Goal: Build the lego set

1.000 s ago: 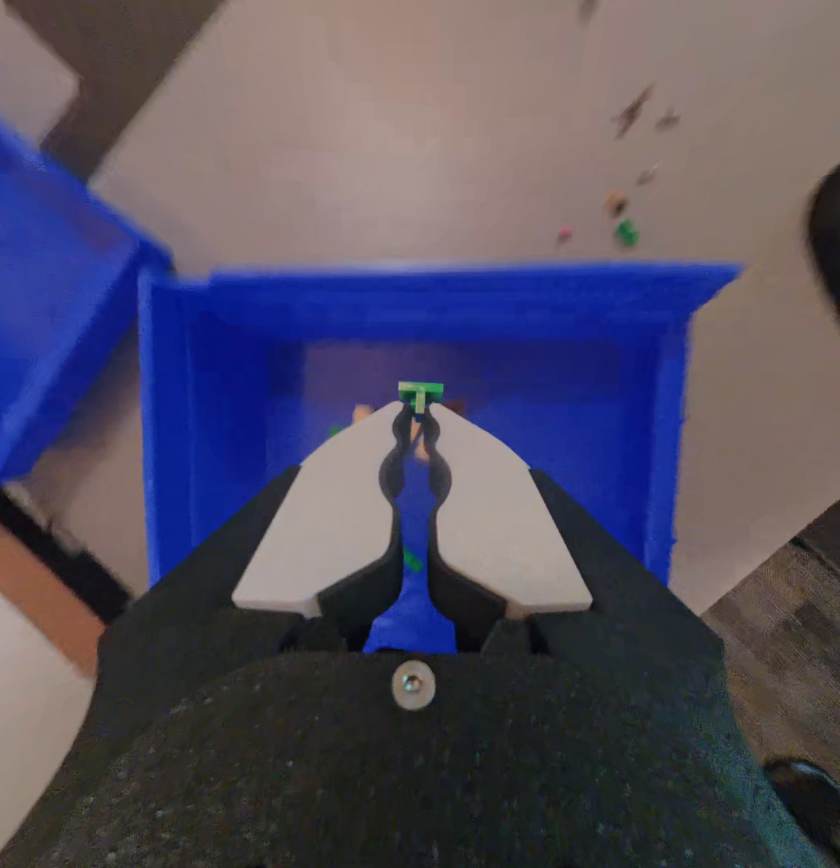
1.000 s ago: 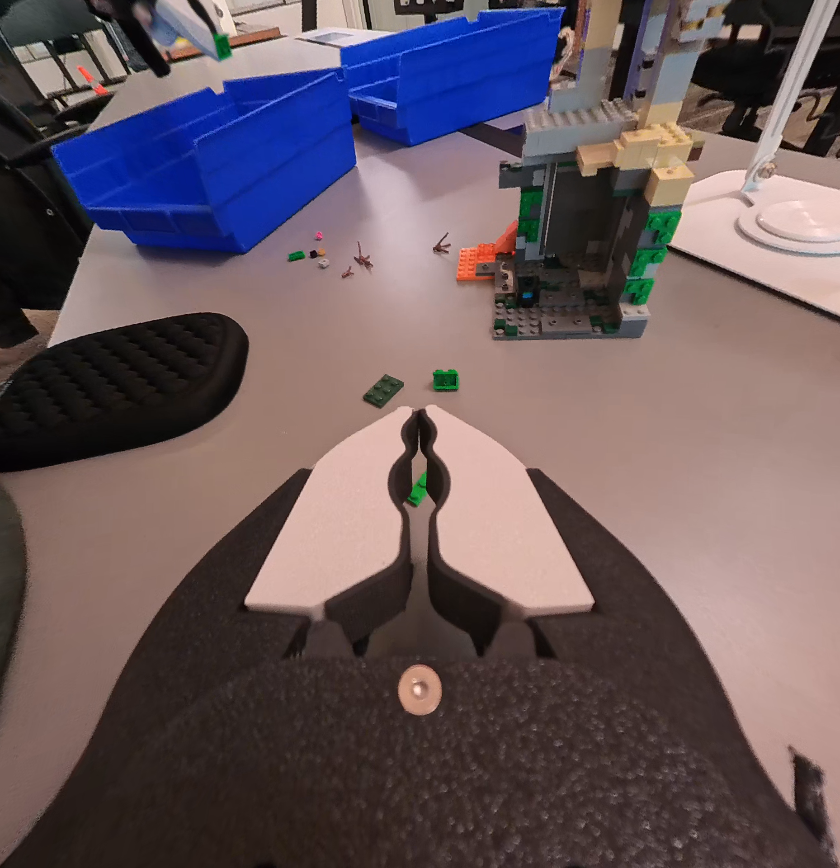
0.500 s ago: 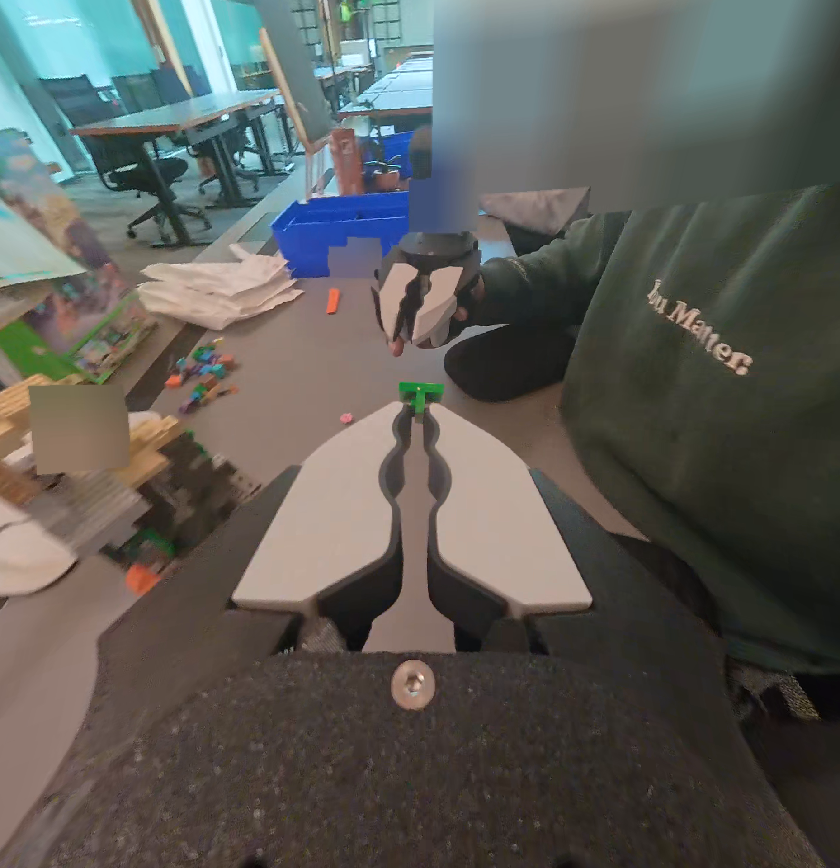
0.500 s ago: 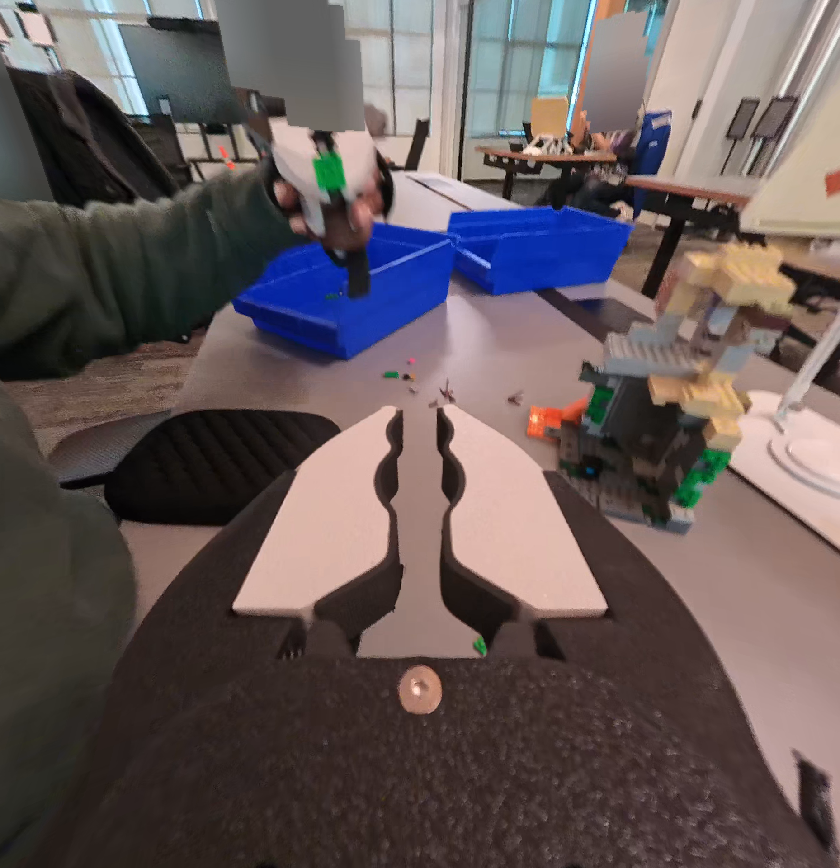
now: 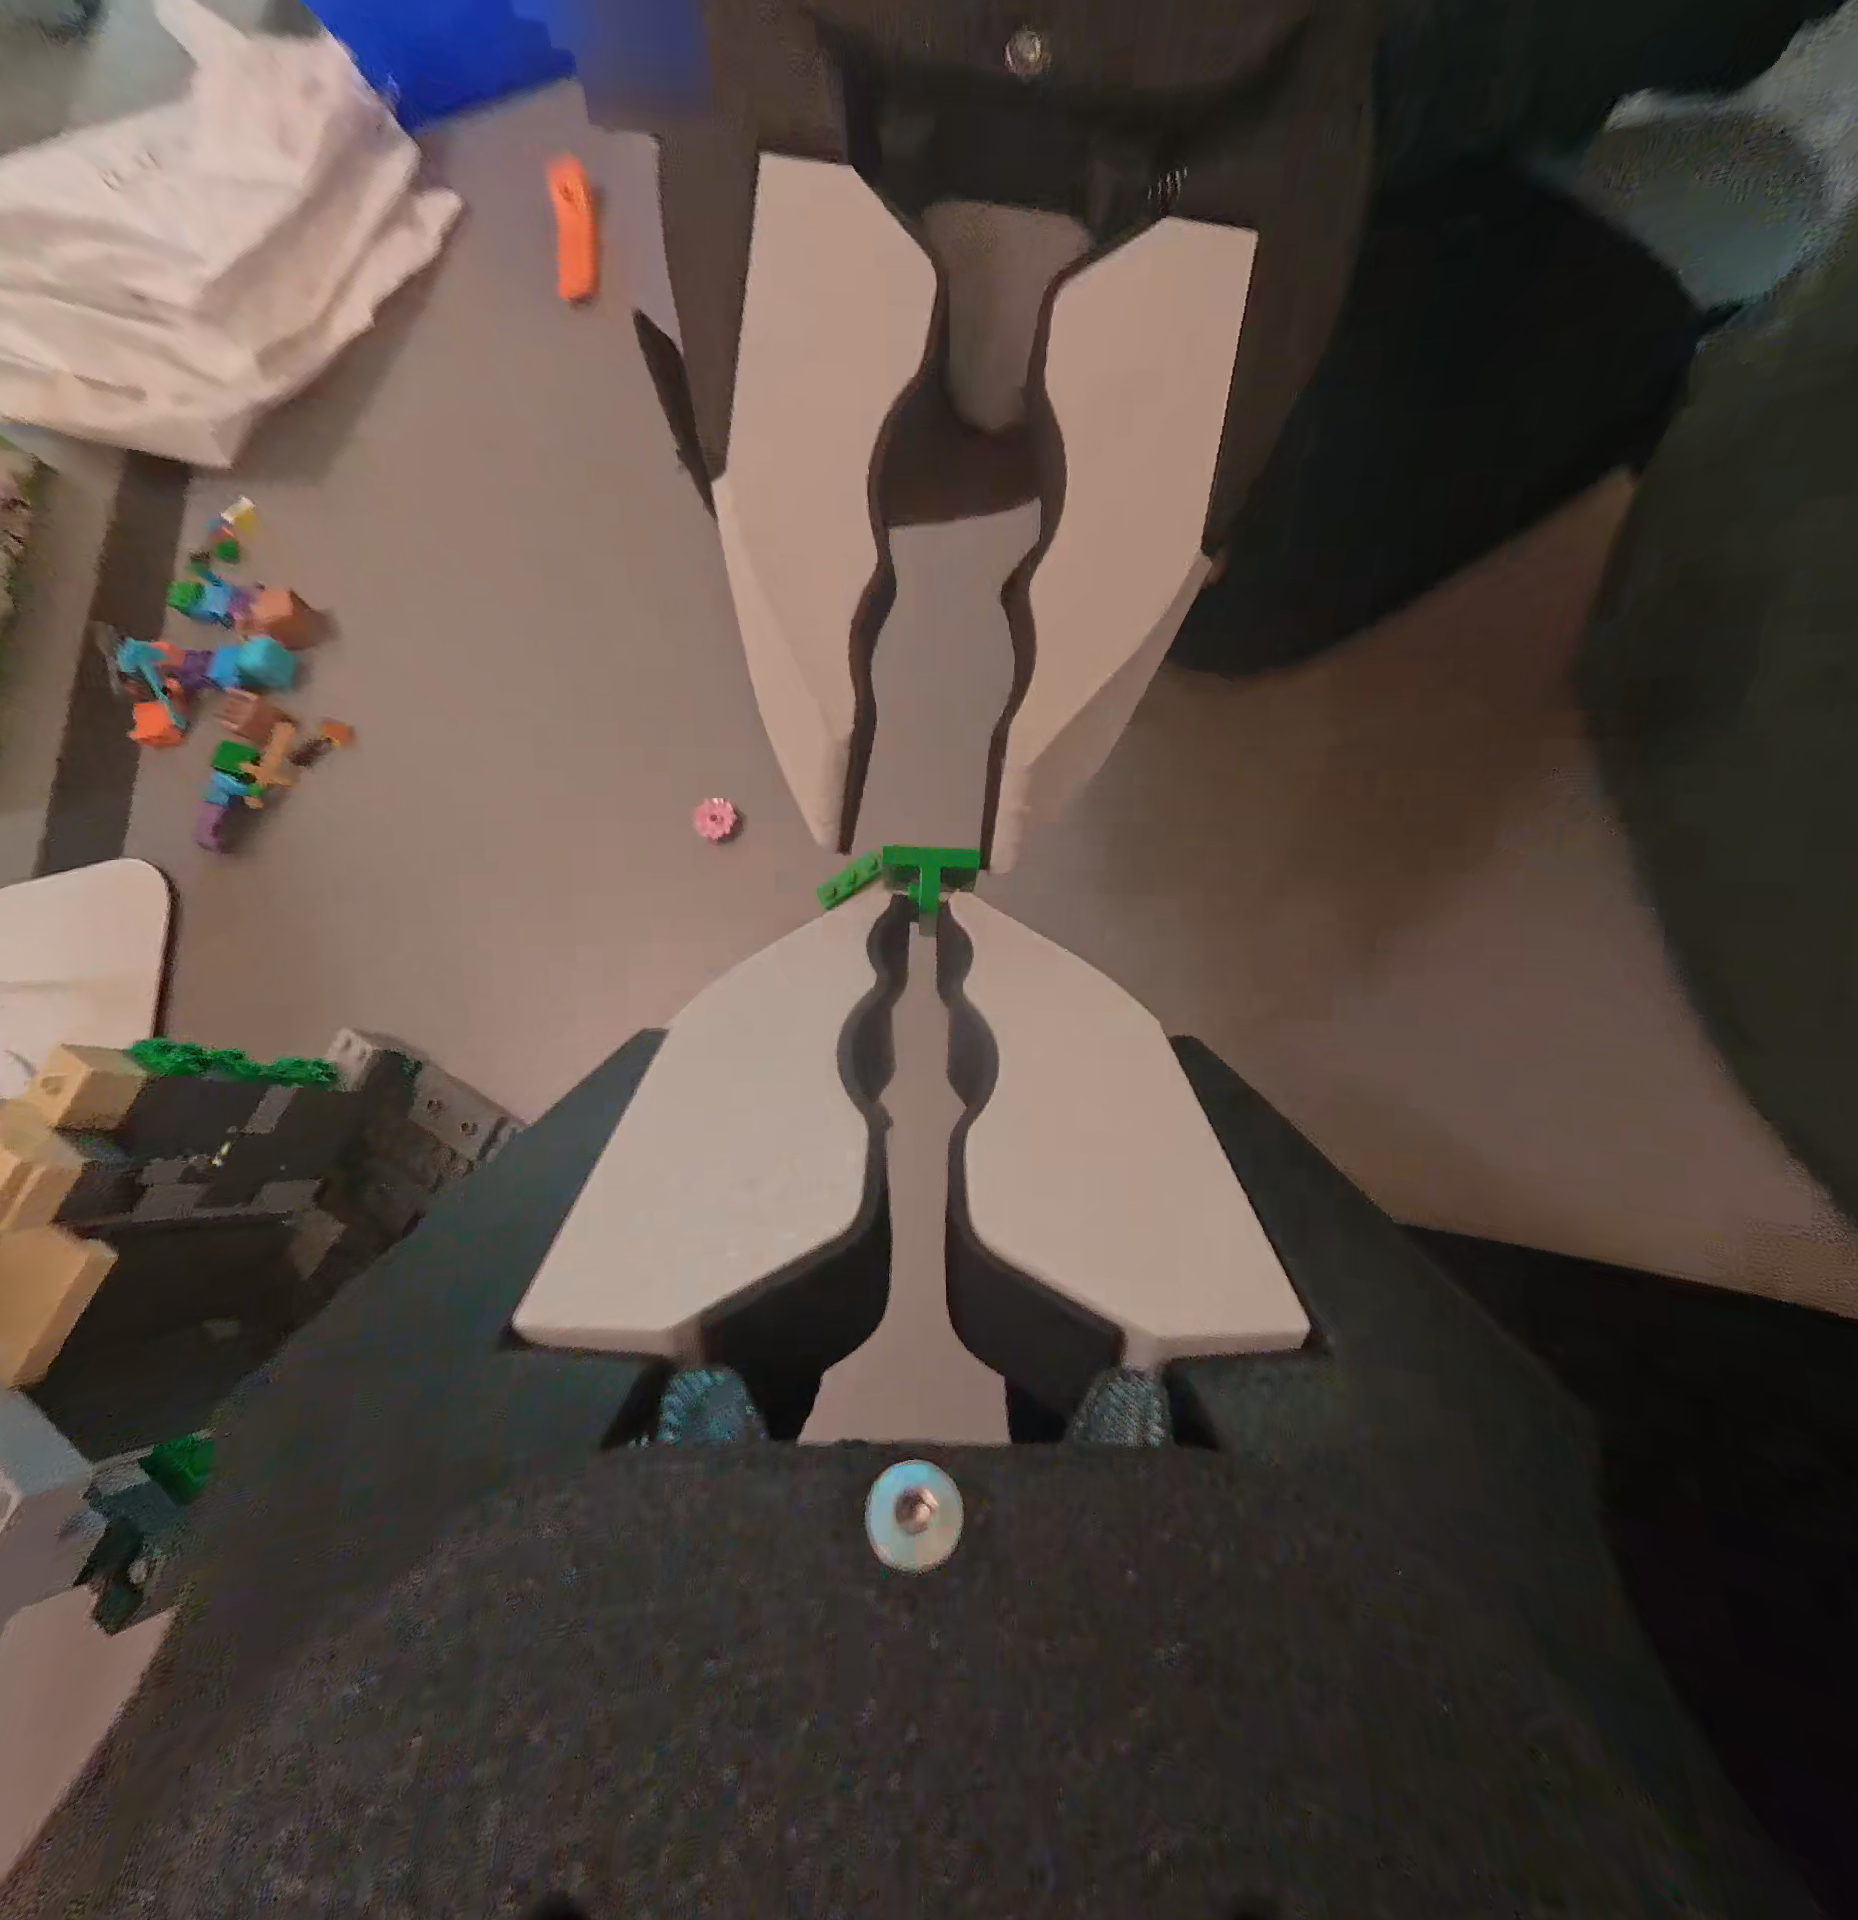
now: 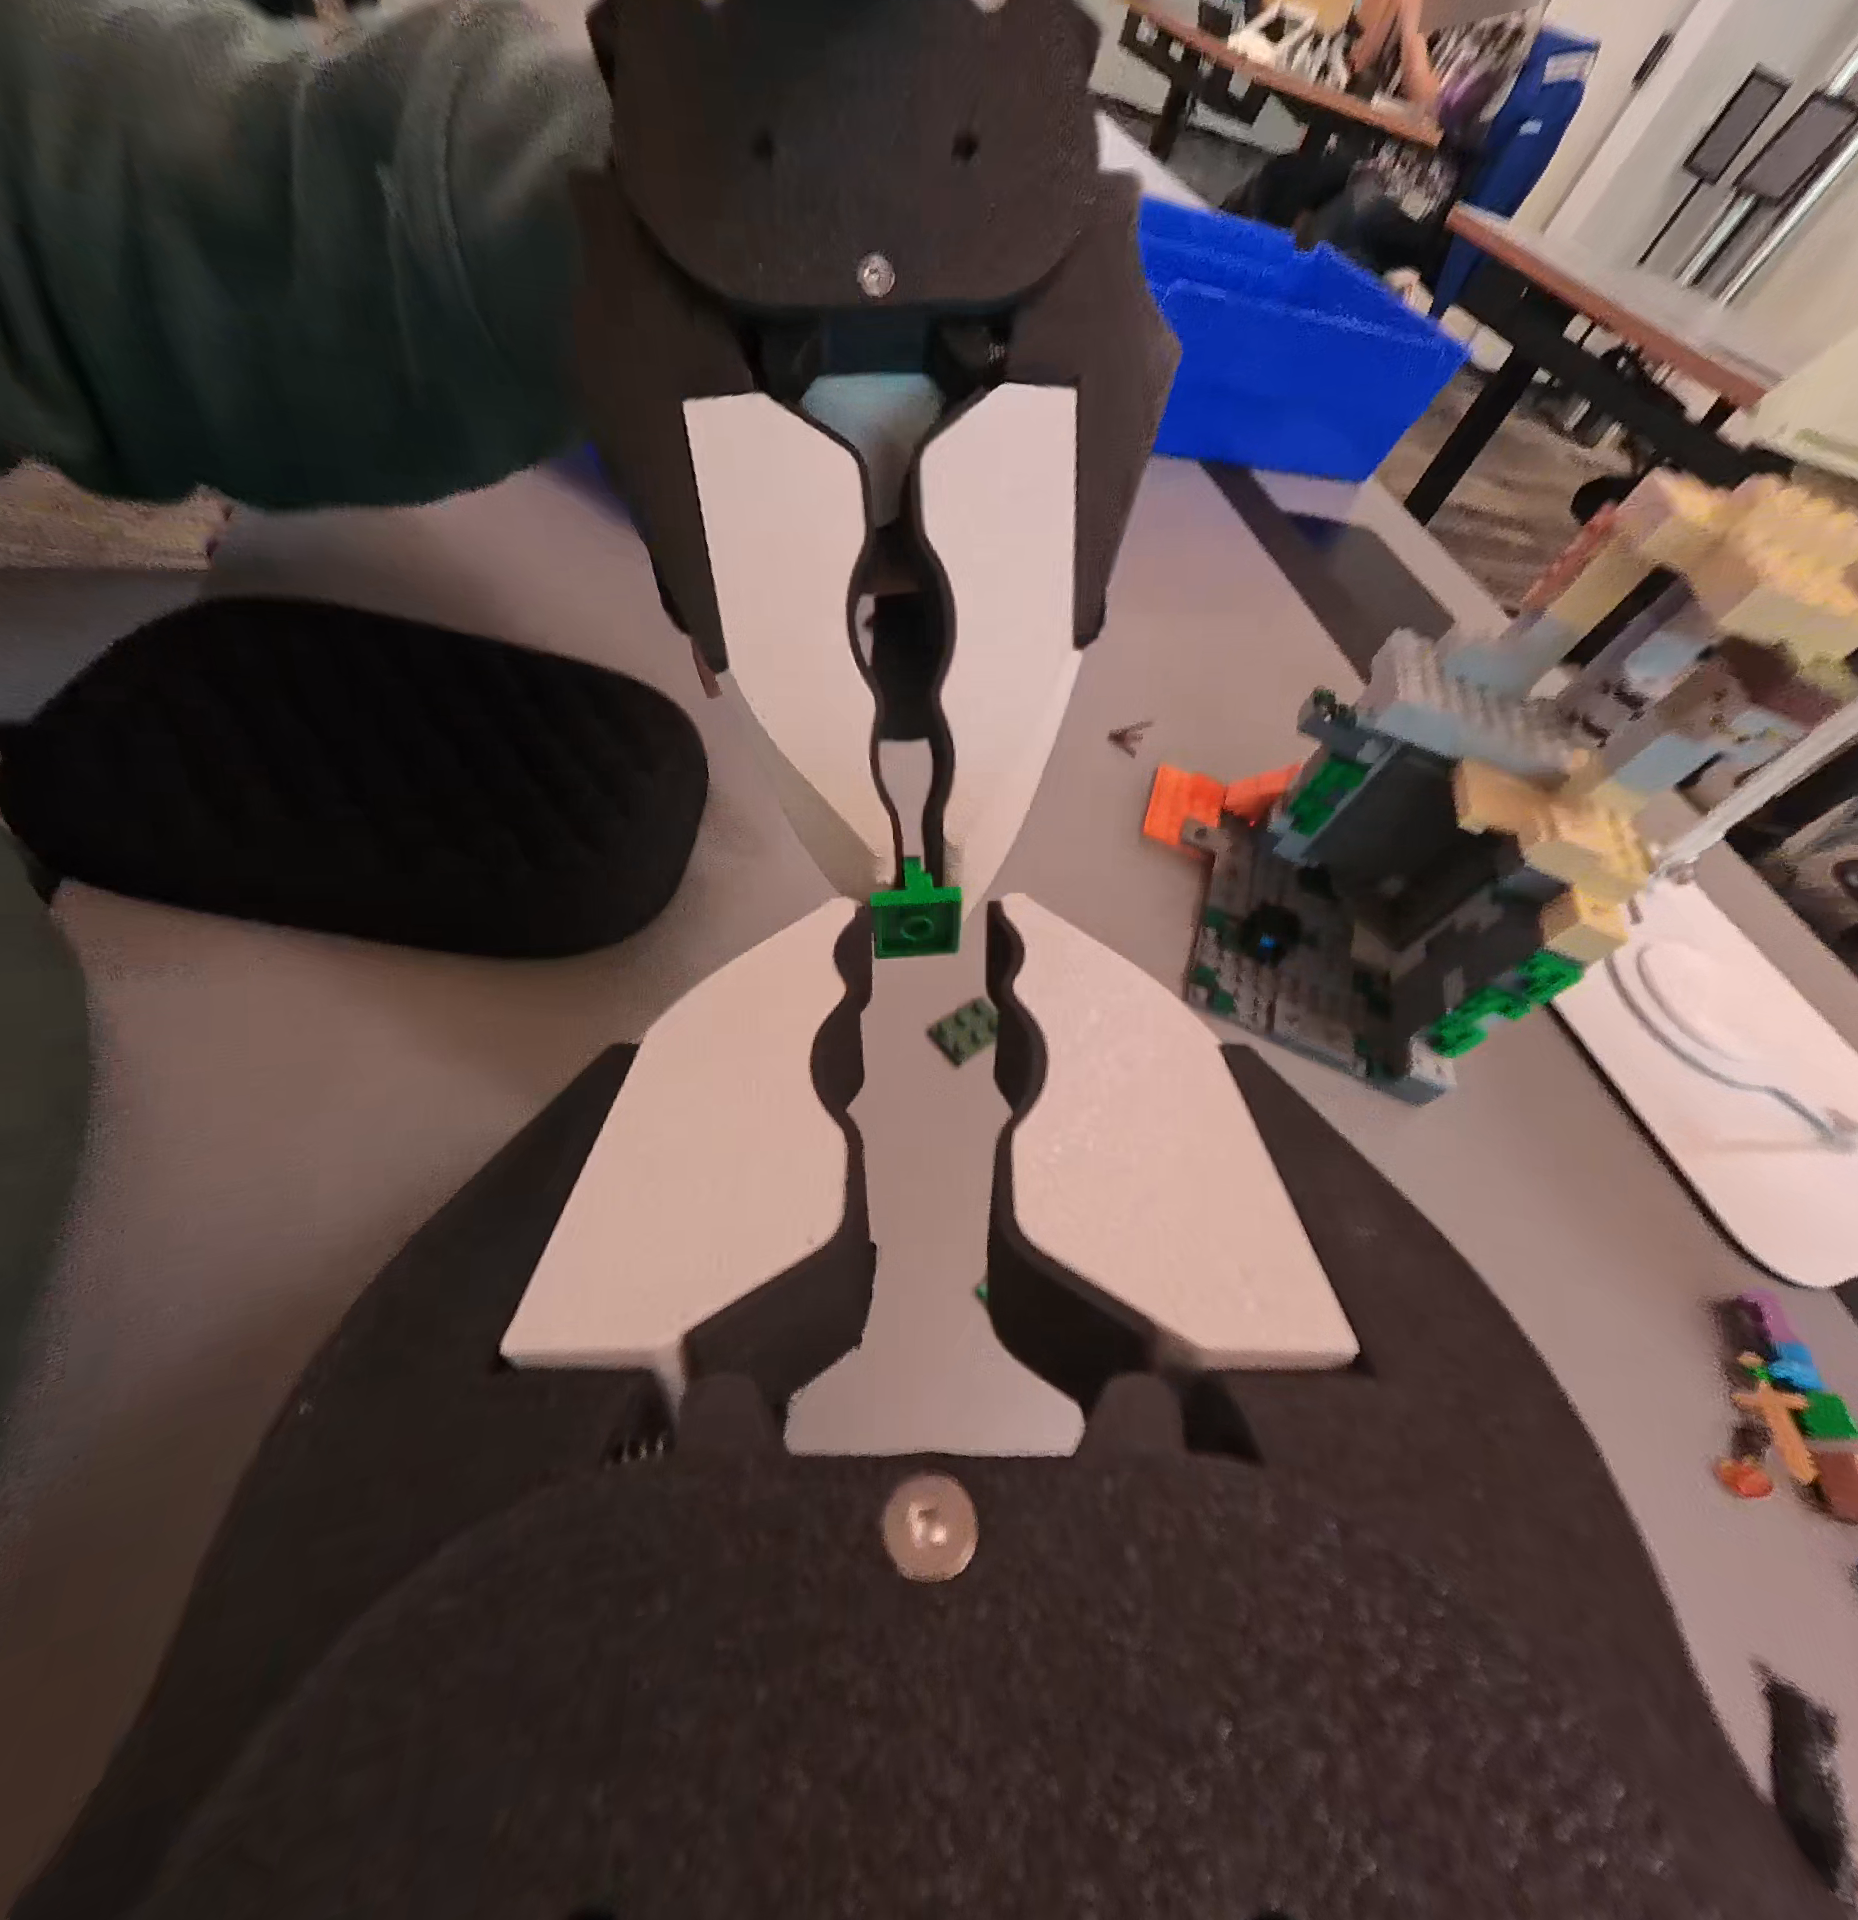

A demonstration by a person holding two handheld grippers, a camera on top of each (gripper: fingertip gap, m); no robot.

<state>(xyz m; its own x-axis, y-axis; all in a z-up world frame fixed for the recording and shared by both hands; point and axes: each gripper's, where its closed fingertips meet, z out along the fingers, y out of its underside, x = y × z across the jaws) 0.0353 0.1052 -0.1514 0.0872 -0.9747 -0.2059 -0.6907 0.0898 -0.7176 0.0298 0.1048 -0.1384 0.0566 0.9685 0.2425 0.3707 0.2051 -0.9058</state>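
Observation:
My left gripper (image 5: 920, 909) is shut on a small green lego piece (image 5: 930, 881), a square plate with a stem. In the right wrist view it comes in from above (image 6: 914, 862), holding the piece (image 6: 912, 921) face-on. My right gripper (image 6: 925, 920) is open, tip to tip with the left one. Its fingertips sit on either side of the green piece without closing on it. It also shows in the left wrist view (image 5: 923, 836). The grey, tan and green lego building (image 6: 1424, 883) stands on the grey table to the right.
A dark green plate (image 6: 964, 1031) lies on the table under the grippers, and a small bright green piece (image 5: 847, 885) shows beside the held one. Also here are minifigures (image 5: 229, 675), a pink flower piece (image 5: 715, 819), white bags (image 5: 177, 239), a blue bin (image 6: 1299, 343), a black chair seat (image 6: 353, 779) and a white lamp base (image 6: 1735, 1091). My left and right fingertips are right by each other.
The left gripper swung away from the blue bin with the green piece and met the right gripper. The right gripper opened wider, and its tips now flank the piece.

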